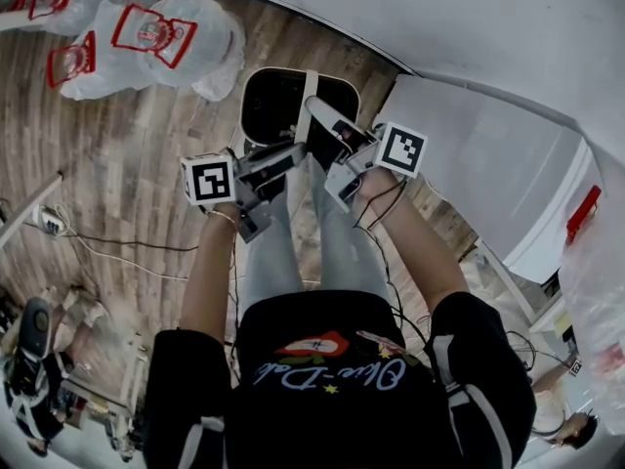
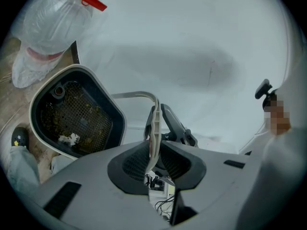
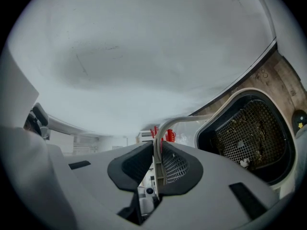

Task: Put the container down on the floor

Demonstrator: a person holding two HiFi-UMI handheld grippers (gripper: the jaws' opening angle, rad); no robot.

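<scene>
The container [image 1: 273, 106] is a white-rimmed bin with a dark mesh basket inside, hanging over the wooden floor in front of my legs. Its thin white bail handle [image 1: 309, 91] arches across the top. My left gripper [image 1: 278, 159] and right gripper [image 1: 332, 149] meet at this handle from either side. In the left gripper view the left gripper [image 2: 154, 150] is shut on the handle [image 2: 153, 123], with the container's rim [image 2: 117, 114] to the left. In the right gripper view the right gripper [image 3: 157, 164] is shut on the handle [image 3: 182, 120], and the container's rim [image 3: 230, 97] is at the right.
Clear plastic bags with red handles [image 1: 156, 37] lie on the floor at the far left. A white wall [image 1: 469, 27] and a white panel [image 1: 488, 184] close off the right. Cables [image 1: 127, 247] trail over the wooden floor at the left. My shoe [image 2: 19, 138] shows below the container.
</scene>
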